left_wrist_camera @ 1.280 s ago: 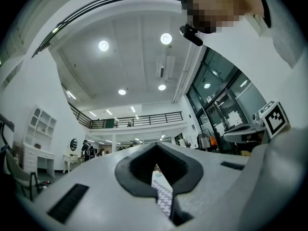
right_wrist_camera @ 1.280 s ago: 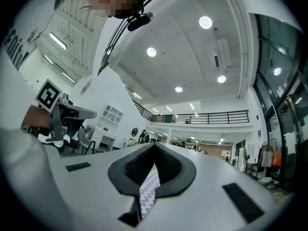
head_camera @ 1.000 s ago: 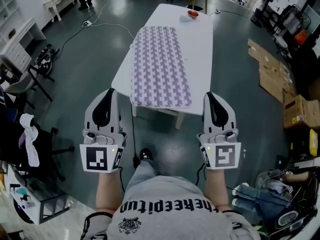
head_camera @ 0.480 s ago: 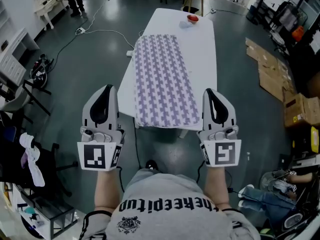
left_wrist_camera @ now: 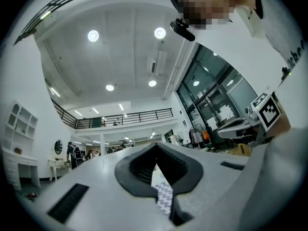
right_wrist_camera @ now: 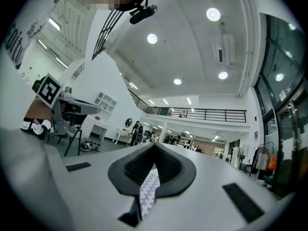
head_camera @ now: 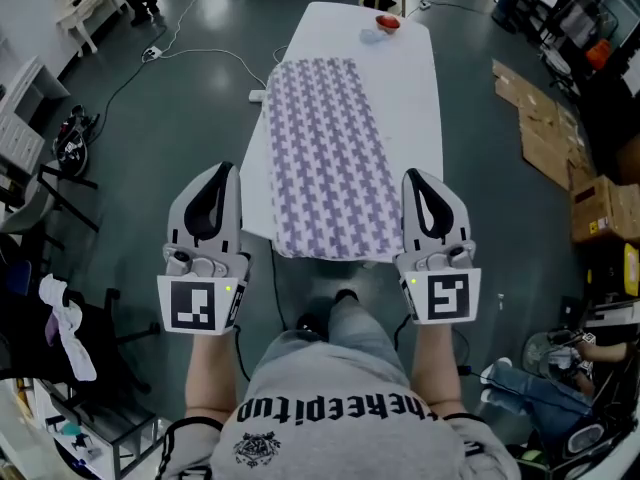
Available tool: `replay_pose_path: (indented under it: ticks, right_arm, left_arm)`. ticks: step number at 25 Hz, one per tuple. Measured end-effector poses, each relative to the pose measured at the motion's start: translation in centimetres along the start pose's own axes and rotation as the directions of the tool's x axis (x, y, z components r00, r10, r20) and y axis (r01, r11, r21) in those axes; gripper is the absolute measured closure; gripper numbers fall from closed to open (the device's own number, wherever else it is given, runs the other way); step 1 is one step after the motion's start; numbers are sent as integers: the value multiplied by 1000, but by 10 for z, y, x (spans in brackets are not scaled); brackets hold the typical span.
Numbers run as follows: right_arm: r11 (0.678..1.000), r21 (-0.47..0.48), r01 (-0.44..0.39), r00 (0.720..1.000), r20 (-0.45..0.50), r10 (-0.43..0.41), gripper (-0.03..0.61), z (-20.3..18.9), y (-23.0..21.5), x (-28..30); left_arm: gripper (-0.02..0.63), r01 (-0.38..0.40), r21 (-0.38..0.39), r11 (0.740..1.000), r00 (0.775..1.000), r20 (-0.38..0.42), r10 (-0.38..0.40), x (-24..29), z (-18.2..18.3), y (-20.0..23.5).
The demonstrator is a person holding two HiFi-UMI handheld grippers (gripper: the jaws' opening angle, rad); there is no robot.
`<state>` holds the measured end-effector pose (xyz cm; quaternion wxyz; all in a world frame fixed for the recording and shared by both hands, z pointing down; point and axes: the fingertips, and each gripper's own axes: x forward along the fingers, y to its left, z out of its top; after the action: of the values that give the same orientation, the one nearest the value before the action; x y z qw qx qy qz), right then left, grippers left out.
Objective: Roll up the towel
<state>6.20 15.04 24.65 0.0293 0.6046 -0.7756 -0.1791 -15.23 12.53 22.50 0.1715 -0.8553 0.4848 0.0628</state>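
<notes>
A purple-and-white houndstooth towel (head_camera: 325,158) lies flat along a long white table (head_camera: 410,78), its near edge hanging slightly over the table's near end. My left gripper (head_camera: 222,173) is just left of that near end, and my right gripper (head_camera: 418,178) just right of it. Both are shut with nothing between the jaws and are apart from the towel. In the left gripper view, a sliver of the towel (left_wrist_camera: 164,196) shows below the closed left gripper (left_wrist_camera: 156,150). The right gripper view likewise shows the towel (right_wrist_camera: 149,189) below the closed right gripper (right_wrist_camera: 155,148).
A small red object (head_camera: 387,22) and a pale one (head_camera: 370,36) sit at the table's far end. Cardboard boxes (head_camera: 545,138) lie on the floor to the right. A chair with cloth (head_camera: 60,318) stands at the left, and cables cross the grey floor beyond.
The person has stepped toward the table. Both shut grippers moved forward together, and the towel's near edge now lies between them instead of ahead of them.
</notes>
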Motion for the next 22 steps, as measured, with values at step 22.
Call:
replay_pose_path:
  ticks: [22]
  right_arm:
    - [880, -18, -475, 718, -586, 376, 575, -227, 63, -25]
  left_arm:
    - [606, 381, 26, 924, 687, -677, -264, -57, -266, -106]
